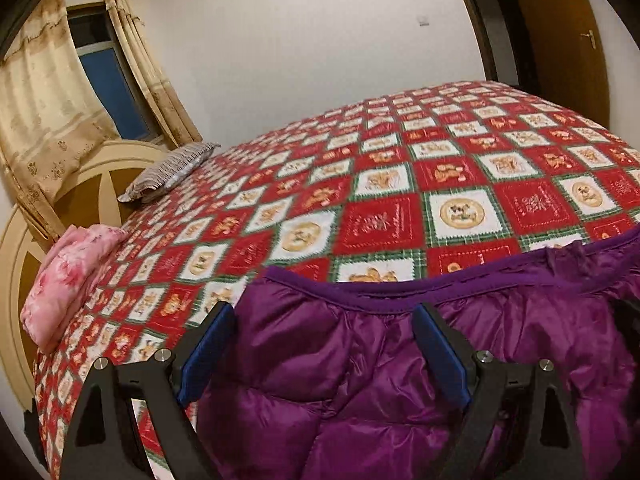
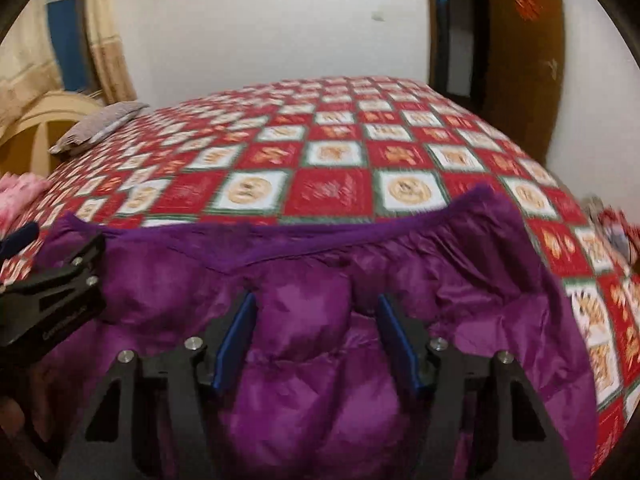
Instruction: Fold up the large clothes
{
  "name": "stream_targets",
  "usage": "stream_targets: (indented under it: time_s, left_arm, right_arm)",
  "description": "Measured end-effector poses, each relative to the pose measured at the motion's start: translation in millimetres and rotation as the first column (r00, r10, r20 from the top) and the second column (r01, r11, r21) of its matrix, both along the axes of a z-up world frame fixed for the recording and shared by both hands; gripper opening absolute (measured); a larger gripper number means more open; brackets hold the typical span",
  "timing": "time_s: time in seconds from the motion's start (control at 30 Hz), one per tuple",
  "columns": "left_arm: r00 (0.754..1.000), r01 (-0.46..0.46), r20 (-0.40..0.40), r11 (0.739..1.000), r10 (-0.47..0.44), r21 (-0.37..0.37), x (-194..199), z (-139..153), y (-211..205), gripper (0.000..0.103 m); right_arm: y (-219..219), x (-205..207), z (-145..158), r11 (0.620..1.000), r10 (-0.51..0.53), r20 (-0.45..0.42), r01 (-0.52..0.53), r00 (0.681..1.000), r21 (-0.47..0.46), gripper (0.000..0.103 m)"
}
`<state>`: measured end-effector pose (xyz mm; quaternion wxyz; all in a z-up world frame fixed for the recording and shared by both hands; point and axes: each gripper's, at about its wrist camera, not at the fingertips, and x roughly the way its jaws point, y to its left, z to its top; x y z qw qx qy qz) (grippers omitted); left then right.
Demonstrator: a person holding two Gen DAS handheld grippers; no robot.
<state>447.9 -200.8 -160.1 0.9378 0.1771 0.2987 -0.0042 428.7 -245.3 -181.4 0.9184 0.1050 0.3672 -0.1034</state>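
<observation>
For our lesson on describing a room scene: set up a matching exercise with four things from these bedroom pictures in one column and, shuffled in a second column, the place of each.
Things:
1. purple padded jacket
2. pink folded quilt
3. grey striped pillow
4. brown door

Places:
A. far end of the headboard side
B. near edge of the bed, under the tongs
C. in the wall past the bed's foot
D. near end of the headboard side

Pairs: 1-B, 2-D, 3-A, 4-C

White walls [image 1: 320,40], a curtained window [image 1: 104,80], a brown door [image 1: 560,40], and a bed [image 1: 400,168] under red patchwork.
</observation>
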Motion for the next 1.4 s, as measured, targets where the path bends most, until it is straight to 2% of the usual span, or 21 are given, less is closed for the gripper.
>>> stream_targets:
  time_s: [0.13,0.53,1.4]
  left_arm:
    - [1.0,0.01,-0.01,1.0,-0.01,-0.012,5.7,-5.9,-5.3,0.091]
    - [0.999,0.014,-0.035,1.0,-0.014,0.02,10.0,-23.6,-12.7,0.092]
    - [0.997,0.004,-0.073,1.0,-0.002,0.03,17.7,-34.2,-11.6,0.095]
  right_arm:
    - [-10.8,-1.1,-7.6,1.0,-0.021,-0.004,0.021,1.0,0.012,0.066]
    - [-12.6,-0.4,-14.9,0.999,-0.031,-0.007,0.031,0.999,0.023,0.067]
    - [-10.9,12.9,-23.6,1.0,-0.024,-0.073,0.023,0.997,-0.019,0.073]
